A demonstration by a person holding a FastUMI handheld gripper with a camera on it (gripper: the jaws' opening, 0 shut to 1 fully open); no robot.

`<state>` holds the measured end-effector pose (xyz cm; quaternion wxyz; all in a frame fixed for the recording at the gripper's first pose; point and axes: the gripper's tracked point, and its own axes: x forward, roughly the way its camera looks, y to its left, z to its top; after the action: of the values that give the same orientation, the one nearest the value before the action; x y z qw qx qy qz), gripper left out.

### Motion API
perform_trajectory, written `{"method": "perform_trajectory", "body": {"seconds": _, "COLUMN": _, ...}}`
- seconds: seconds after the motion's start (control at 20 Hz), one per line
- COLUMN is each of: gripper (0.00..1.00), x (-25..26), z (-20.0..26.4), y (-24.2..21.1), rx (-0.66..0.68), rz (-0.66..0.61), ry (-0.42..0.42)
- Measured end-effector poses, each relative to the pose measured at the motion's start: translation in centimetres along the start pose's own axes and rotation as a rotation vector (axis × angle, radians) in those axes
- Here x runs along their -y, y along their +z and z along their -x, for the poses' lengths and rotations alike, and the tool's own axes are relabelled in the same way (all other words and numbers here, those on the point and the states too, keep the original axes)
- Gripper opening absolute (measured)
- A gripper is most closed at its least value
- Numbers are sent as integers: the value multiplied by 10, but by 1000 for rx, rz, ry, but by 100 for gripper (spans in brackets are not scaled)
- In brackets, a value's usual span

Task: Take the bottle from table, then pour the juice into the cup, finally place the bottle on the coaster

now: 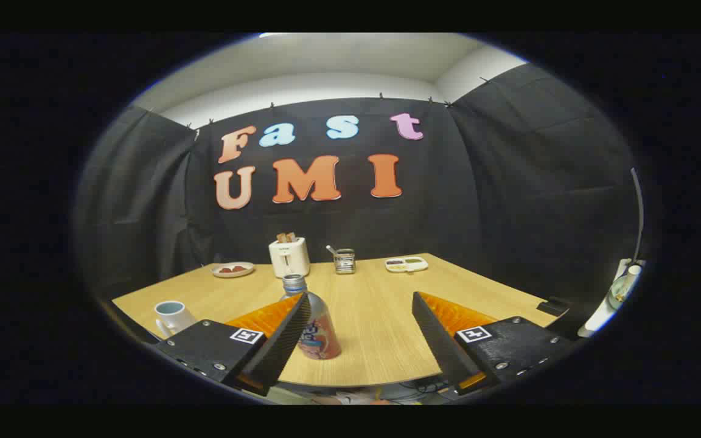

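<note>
While your left finger (283, 331) hides part of the bottle (315, 325), your gripper (359, 304) gapes wide and holds nothing; the cup (171, 316) sits partly cut off.

the gripper (362, 304) is held level, its two black fingers (280, 344) spread wide apart, clamping nothing.

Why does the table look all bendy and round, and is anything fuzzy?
In the gripper view the fisheye lens bows the table edge into a curve; the light is soft and even, with no strong glare; the bottle beside the open tool's left finger looks slightly soft, and the far toaster and tray are small and a bit blurry.
</note>
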<state>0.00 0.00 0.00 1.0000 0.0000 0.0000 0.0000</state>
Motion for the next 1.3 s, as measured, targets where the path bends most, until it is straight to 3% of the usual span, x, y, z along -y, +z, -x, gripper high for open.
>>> {"method": "perform_trajectory", "body": {"seconds": 0.8, "gripper": 99, "x": -27, "z": 6, "y": -8, "rx": -18, "rz": 24, "ry": 75}}
{"method": "perform_trajectory", "body": {"seconds": 1.3, "gripper": 99, "x": -56, "z": -10, "y": -51, "rx": -111, "rz": 53, "ry": 136}}
